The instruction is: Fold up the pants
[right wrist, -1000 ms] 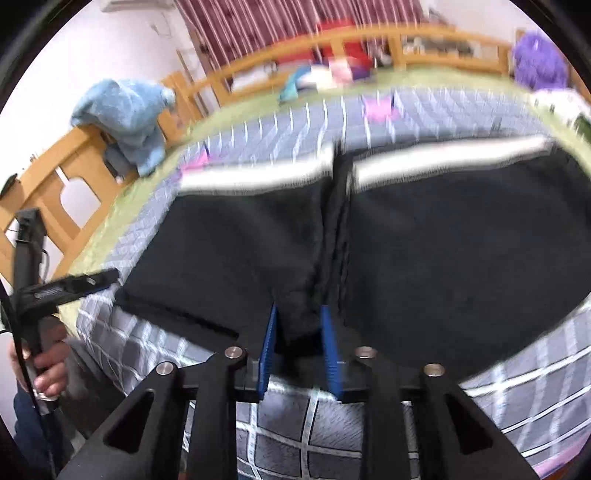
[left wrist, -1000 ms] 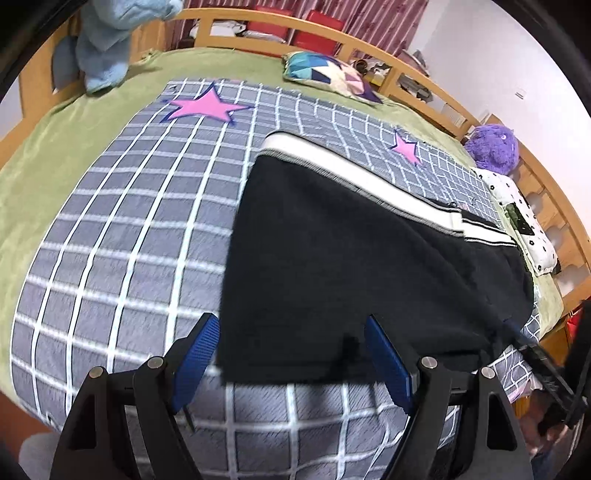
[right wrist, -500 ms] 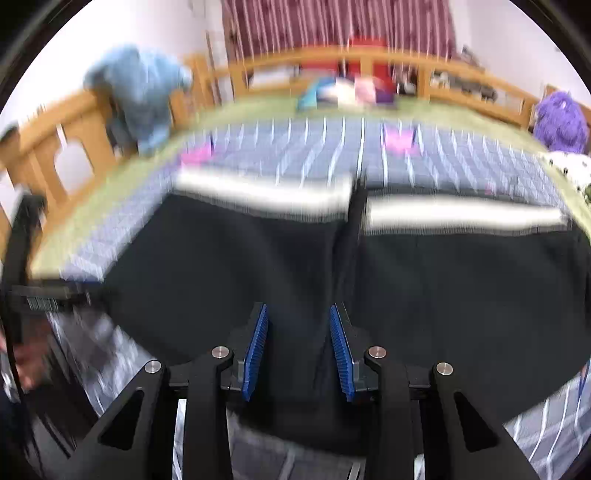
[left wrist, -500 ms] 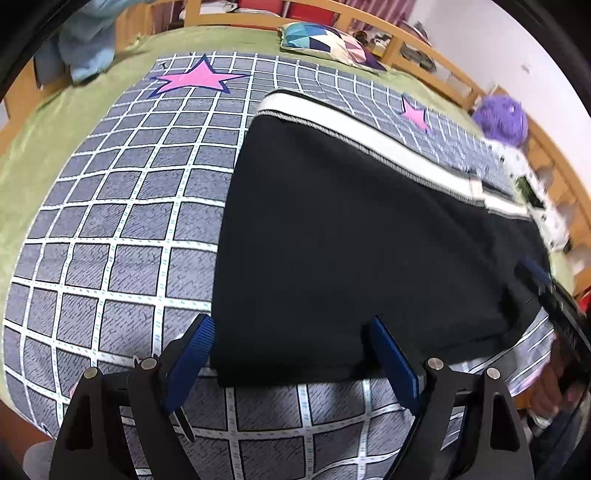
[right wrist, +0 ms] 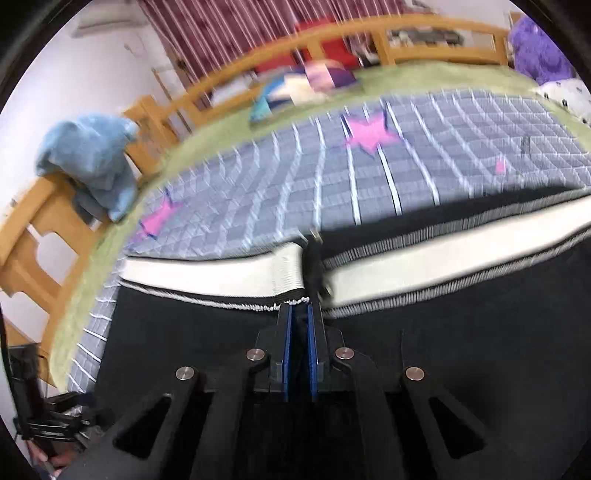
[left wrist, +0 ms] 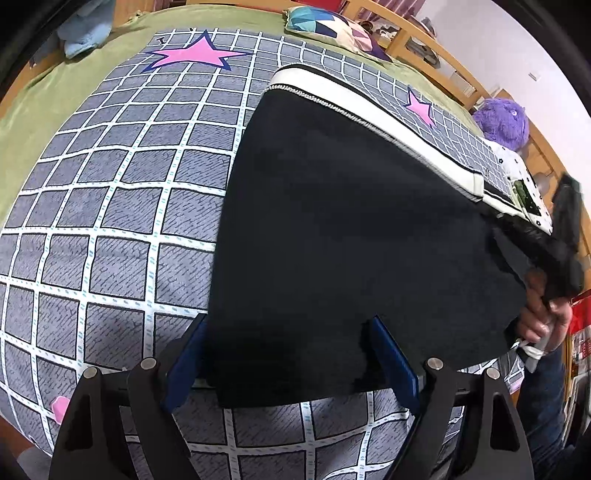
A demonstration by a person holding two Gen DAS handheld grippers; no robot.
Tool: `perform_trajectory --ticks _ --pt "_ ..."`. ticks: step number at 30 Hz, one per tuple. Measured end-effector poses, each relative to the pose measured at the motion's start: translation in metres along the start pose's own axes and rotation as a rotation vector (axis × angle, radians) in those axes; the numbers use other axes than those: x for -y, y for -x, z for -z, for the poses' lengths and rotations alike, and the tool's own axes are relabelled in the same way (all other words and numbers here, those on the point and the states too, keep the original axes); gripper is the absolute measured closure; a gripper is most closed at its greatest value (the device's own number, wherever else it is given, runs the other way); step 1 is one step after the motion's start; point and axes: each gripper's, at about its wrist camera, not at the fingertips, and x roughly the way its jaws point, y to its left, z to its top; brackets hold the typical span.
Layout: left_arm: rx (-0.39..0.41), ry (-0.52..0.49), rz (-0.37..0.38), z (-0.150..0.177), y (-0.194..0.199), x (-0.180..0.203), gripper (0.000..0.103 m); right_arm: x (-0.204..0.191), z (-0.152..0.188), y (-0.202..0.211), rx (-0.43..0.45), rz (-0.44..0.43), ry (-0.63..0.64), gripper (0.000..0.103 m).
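Black pants (left wrist: 351, 240) with a white waistband (left wrist: 369, 114) lie flat on the checked blanket (left wrist: 122, 206). My left gripper (left wrist: 290, 363) is open over the near hem, its blue pads (left wrist: 184, 362) on either side of the cloth edge. My right gripper (right wrist: 299, 325) sits at the middle of the pants (right wrist: 480, 350), just below the white waistband (right wrist: 221, 275). Its jaws are closing and nearly together, with a pinch of dark cloth between them. A hand (left wrist: 546, 317) holds that gripper at the right edge of the left wrist view.
The bed has a wooden rail (right wrist: 221, 85) around it and a green sheet (left wrist: 44, 99). A blue towel (right wrist: 92, 162) hangs on the rail. A patterned pillow (left wrist: 325, 27) and a purple plush toy (left wrist: 502, 122) lie at the far side.
My right gripper has travelled from the pants' near hem up to the waistband and its jaws have drawn together. My left gripper has sunk a little closer to the hem, still open.
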Motion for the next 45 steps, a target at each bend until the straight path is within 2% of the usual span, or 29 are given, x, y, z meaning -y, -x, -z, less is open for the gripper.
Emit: perform_trajectory --ticks 3,5,7,9,12,15,19,21,24,25,27,30,32,34,37,42,45 --pt "0.005 -0.013 -0.006 -0.002 0.005 0.004 0.019 -0.016 0.008 -0.001 -0.021 0.076 0.097 0.085" --pt "0.029 -0.003 0.007 -0.002 0.01 0.004 0.019 -0.019 0.012 0.019 -0.003 0.069 0.082 0.082" --pt "0.038 0.002 0.003 0.0 0.01 0.005 0.019 -0.025 0.023 0.043 0.038 0.034 0.075 0.075" --pt "0.033 -0.003 -0.015 0.003 0.005 0.005 0.019 -0.038 0.039 0.059 0.051 0.006 0.124 0.068" --pt "0.073 0.006 -0.01 0.01 0.01 0.002 0.019 -0.053 0.076 0.058 0.004 0.044 0.242 0.06" --pt "0.101 0.029 -0.026 0.012 0.016 -0.006 0.022 -0.045 0.101 0.041 -0.066 0.073 0.217 0.057" --pt "0.154 0.036 -0.061 0.012 0.032 -0.011 0.026 -0.038 0.103 0.084 0.024 0.057 0.15 0.057" --pt "0.168 0.053 -0.044 0.01 0.038 -0.013 0.035 -0.032 0.106 0.114 0.094 0.101 0.16 0.057" --pt "0.176 0.065 -0.048 0.002 0.043 -0.015 0.04 -0.004 0.103 0.151 0.172 0.24 0.152 0.052" --pt "0.185 0.058 -0.065 -0.001 0.044 -0.014 0.04 0.018 0.102 0.165 0.19 0.298 0.115 0.049" --pt "0.196 0.039 -0.089 -0.006 0.044 -0.008 0.04 0.061 0.1 0.183 0.188 0.361 0.012 0.047" --pt "0.187 0.019 -0.071 -0.013 0.041 0.0 0.04 0.131 0.096 0.192 0.162 0.372 -0.128 0.047" --pt "0.179 0.003 -0.083 -0.017 0.037 0.006 0.04 0.164 0.095 0.19 0.152 0.404 -0.195 0.047" --pt "0.191 0.004 -0.094 -0.02 0.037 0.01 0.04 0.194 0.093 0.184 0.149 0.377 -0.267 0.047" --pt "0.195 0.021 -0.088 -0.026 0.037 0.009 0.04 0.218 0.083 0.167 0.161 0.307 -0.325 0.047" --pt "0.171 0.043 -0.131 -0.037 0.026 0.001 0.04 0.235 0.069 0.127 0.14 0.244 -0.392 0.047" --pt "0.15 0.071 -0.11 -0.044 0.016 -0.007 0.04 0.237 0.062 0.116 0.156 0.226 -0.394 0.046"
